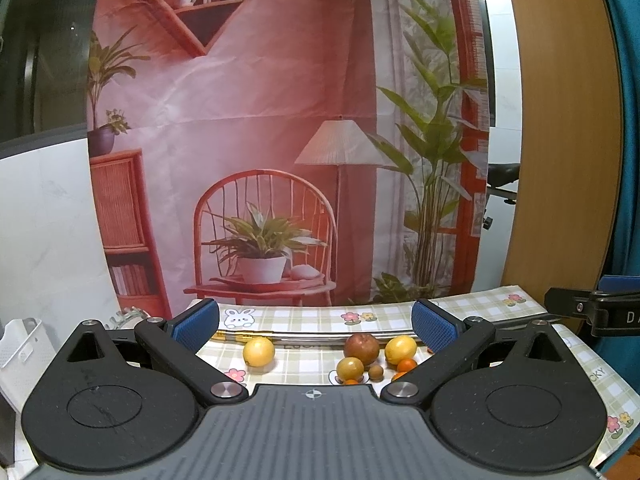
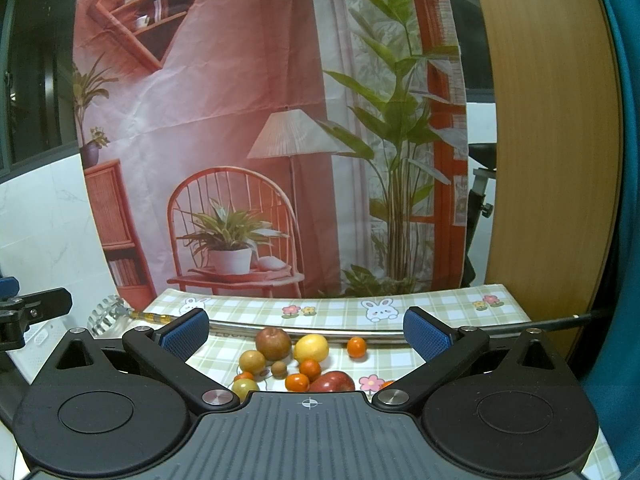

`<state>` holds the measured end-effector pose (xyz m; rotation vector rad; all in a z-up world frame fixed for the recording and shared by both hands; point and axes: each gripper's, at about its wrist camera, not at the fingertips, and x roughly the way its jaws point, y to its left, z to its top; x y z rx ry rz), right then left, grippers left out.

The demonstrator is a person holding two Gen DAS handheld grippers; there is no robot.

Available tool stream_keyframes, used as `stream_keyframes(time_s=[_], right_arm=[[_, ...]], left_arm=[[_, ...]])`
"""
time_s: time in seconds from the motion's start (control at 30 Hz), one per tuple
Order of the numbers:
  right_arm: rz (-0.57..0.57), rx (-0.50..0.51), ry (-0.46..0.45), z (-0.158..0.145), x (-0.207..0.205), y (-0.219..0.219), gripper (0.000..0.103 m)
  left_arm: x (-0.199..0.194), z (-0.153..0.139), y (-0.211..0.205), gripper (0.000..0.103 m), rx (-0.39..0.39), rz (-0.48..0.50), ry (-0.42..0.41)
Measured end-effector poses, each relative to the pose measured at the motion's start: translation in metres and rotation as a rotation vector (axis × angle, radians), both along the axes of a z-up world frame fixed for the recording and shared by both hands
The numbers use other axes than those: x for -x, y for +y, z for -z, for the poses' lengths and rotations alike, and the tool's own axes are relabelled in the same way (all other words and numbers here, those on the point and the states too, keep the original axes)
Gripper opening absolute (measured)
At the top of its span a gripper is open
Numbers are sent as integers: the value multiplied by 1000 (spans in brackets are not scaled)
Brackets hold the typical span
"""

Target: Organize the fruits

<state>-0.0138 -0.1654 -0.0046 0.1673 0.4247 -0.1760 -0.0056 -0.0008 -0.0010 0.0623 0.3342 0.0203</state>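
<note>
Loose fruit lies on a checked tablecloth (image 1: 304,316). In the left wrist view a lemon (image 1: 259,351) sits alone on the left; a brownish-red apple (image 1: 361,346), a second lemon (image 1: 400,349), a yellow round fruit (image 1: 350,368), a small brown fruit (image 1: 375,371) and a small orange (image 1: 407,365) cluster to the right. My left gripper (image 1: 315,325) is open above them, holding nothing. In the right wrist view the same apple (image 2: 273,343), lemon (image 2: 311,347), several small oranges (image 2: 356,347) and a red apple (image 2: 332,382) lie below my open, unloaded right gripper (image 2: 306,327).
A printed room backdrop (image 1: 280,140) hangs right behind the table. A metal bar (image 2: 320,330) crosses the cloth behind the fruit. A white basket (image 1: 20,344) and a clear glass dish (image 2: 108,316) stand at the left. A wooden panel (image 2: 552,120) rises on the right.
</note>
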Motion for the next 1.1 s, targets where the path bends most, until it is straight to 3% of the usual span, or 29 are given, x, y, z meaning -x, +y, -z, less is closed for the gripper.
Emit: stream_keyframes(time_s=[1.1], right_arm=[[-1, 1, -3, -2, 2, -1, 103]], left_arm=[[0, 0, -2, 103, 12, -6, 0]])
